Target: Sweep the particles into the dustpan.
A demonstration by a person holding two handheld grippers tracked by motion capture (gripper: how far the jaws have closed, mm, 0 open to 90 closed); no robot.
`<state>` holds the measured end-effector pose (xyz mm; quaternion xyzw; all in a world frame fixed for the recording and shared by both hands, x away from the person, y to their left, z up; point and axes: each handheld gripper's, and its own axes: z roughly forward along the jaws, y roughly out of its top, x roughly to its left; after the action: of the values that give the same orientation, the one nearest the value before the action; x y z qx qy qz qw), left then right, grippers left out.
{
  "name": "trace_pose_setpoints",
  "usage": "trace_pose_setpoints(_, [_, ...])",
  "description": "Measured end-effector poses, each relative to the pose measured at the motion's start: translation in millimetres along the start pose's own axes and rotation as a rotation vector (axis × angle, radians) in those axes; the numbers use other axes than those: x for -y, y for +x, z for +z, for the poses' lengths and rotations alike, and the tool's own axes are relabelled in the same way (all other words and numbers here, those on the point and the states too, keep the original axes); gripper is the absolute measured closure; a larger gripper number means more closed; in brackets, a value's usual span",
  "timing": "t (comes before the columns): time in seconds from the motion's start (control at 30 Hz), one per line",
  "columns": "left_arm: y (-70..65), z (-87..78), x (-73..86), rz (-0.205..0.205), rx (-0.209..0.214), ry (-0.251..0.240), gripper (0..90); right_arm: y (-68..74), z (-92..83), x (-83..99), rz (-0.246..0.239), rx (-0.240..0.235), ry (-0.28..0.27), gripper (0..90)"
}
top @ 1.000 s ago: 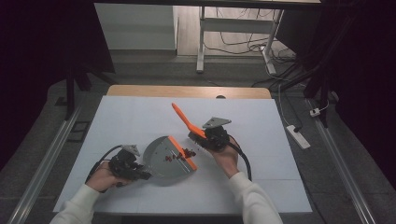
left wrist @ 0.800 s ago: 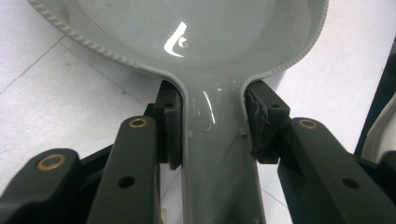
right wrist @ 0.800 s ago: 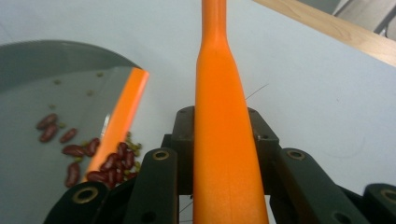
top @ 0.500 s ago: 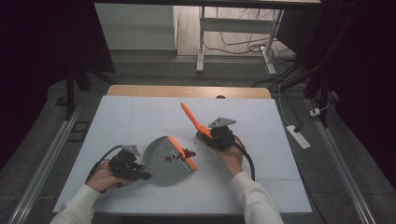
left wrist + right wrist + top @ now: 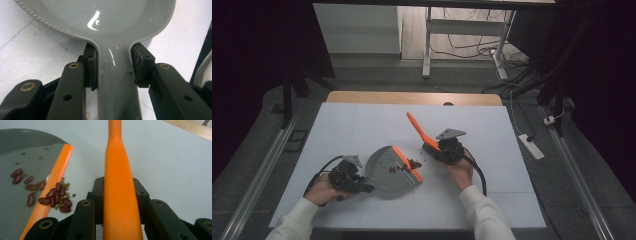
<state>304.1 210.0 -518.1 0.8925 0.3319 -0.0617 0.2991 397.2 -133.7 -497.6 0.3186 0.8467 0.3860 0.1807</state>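
A: Where's the dustpan (image 5: 387, 167)?

B: Flat on the white table (image 5: 362, 120), near the front edge, left of middle; its orange lip (image 5: 407, 163) faces right; the left gripper (image 5: 354, 182) is clamped on the grey handle (image 5: 116, 82), both pads pressed against its sides.

A: And the other hand?

B: The right gripper (image 5: 439, 147) is closed round an orange brush handle (image 5: 417, 127); the handle slants up and back toward the far side of the table; the gripper sits just right of the lip.

A: Beans?

B: Red beans (image 5: 56, 196) and small green ones (image 5: 64, 185) lie heaped at the lip, some on the table side, some across it; more red ones (image 5: 23, 178) rest inside the pan.

A: Room to move?

B: Plenty; the far half of the table is bare, so is the right side; a wooden strip (image 5: 412, 97) runs along the far edge; the pan's rim lies close to the front edge.

A: What do the close views add?

B: The left gripper view shows the ribbed rim of the pan and the grip on the neck; the right gripper view separates the two kinds of bean, which from above read as one dark speckle.
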Motion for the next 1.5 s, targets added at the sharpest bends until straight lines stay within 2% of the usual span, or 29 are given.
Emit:
trace_pose_setpoints(0.2, [-0.2, 0.2, -0.1, 0.002, 0.001, -0.001, 60.8, 7.1, -2.9, 6.4, -0.004, -0.026, -0.006, 70.2])
trace_pose_setpoints(0.33, [-0.1, 0.7, -0.2, 0.003, 0.002, 0.000, 60.8, 13.0, -4.2, 8.4, -0.026, -0.041, -0.008, 70.1])
trace_pose_setpoints(0.77, [-0.4, 1.1, -0.3, 0.003, 0.001, 0.001, 60.9, 31.0, -1.2, 4.4, -0.040, -0.097, -0.020, 70.1])
trace_pose_setpoints(0.83, [-0.4, 1.2, -0.3, 0.004, 0.001, 0.001, 60.8, 36.3, 0.1, 3.1, -0.044, -0.117, -0.024, 70.1])
trace_pose_setpoints(0.97, [-0.5, 1.4, -0.3, 0.004, 0.000, 0.002, 60.8, 42.1, 1.3, 1.8, -0.057, -0.123, -0.025, 70.1])
trace_pose_setpoints(1.0, [-0.4, 1.4, -0.3, 0.004, 0.000, 0.003, 60.9, 44.3, 1.9, 1.4, -0.053, -0.139, -0.030, 70.1])
trace_pose_setpoints(1.23, [-0.4, 1.8, -0.3, 0.004, -0.001, 0.008, 60.9, 55.7, 2.1, -1.4, -0.056, -0.167, -0.055, 70.1])
trace_pose_setpoints(1.27, [-0.4, 1.8, -0.4, 0.005, -0.001, 0.008, 60.8, 57.1, 1.3, -2.4, -0.053, -0.185, -0.064, 70.2])
trace_pose_setpoints(1.3, [-0.4, 1.8, -0.4, 0.005, -0.001, 0.008, 60.9, 60.1, 0.3, -4.3, -0.037, -0.230, -0.078, 70.3])
trace_pose_setpoints(1.43, [-0.6, 1.8, -0.3, 0.005, -0.002, 0.006, 60.9, 65.5, -1.3, -6.9, -0.042, -0.245, -0.105, 70.2])
trace_pose_setpoints(1.47, [-0.6, 1.7, -0.3, 0.005, -0.002, 0.006, 60.9, 64.1, -3.8, -8.5, -0.034, -0.234, -0.128, 70.2])
trace_pose_setpoints(1.5, [-0.6, 1.7, -0.3, 0.006, -0.002, 0.006, 60.9, 64.1, -3.8, -8.5, -0.034, -0.234, -0.128, 70.2])
